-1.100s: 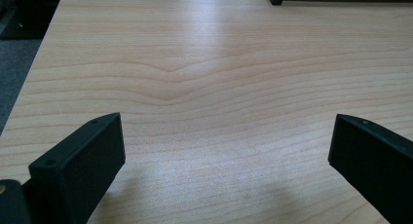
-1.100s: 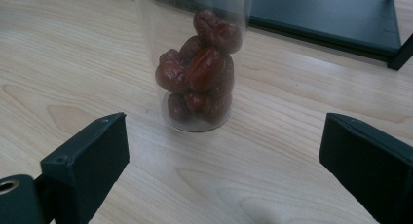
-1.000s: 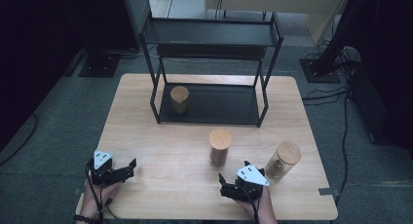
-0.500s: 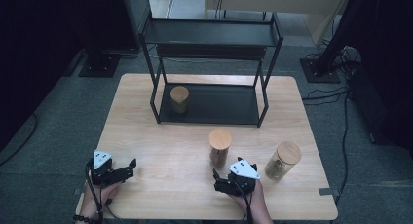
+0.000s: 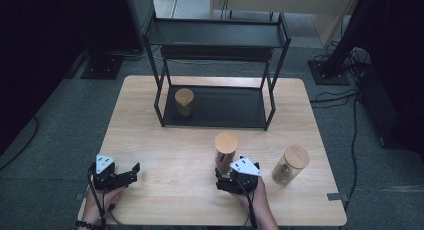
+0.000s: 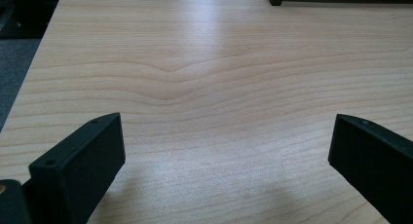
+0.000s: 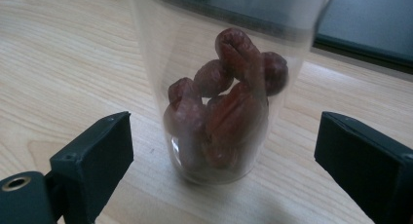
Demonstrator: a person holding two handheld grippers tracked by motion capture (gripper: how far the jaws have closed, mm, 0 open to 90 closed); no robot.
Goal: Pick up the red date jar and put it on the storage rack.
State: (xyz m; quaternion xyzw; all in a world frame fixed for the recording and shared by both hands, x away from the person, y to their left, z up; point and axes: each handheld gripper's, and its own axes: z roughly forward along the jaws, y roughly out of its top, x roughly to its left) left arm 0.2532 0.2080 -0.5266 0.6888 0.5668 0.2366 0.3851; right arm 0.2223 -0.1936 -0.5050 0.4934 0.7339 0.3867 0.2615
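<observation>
At the near left corner of the light wooden table [image 5: 165, 155], left gripper [image 5: 131, 172], held low in a hand [image 5: 100, 197], jaws spread wide with nothing but bare wood grain between them in the left gripper view. Grey three-cornered plate on top, pointing toward the table's middle.

Farther back, left of centre, a black metal shelf rack [image 5: 218, 37] standing on the far half of the table, with a small wooden-lidded jar [image 5: 184, 101] upright on its bottom tray, toward the left side.

Near the middle of the front half, a clear glass jar with a wooden lid [image 5: 225, 151], upright, holding dark reddish wrinkled dried fruit [image 7: 226, 102] piled at the bottom. Right gripper [image 5: 226, 176] directly in front of it, jaws parted wide on either side of the jar's base, not touching the glass in the right gripper view; jar resting on the table.

Farther right, well apart from the rack, a third wooden-lidded jar [image 5: 290, 163], upright near the table's right edge, contents pale.
</observation>
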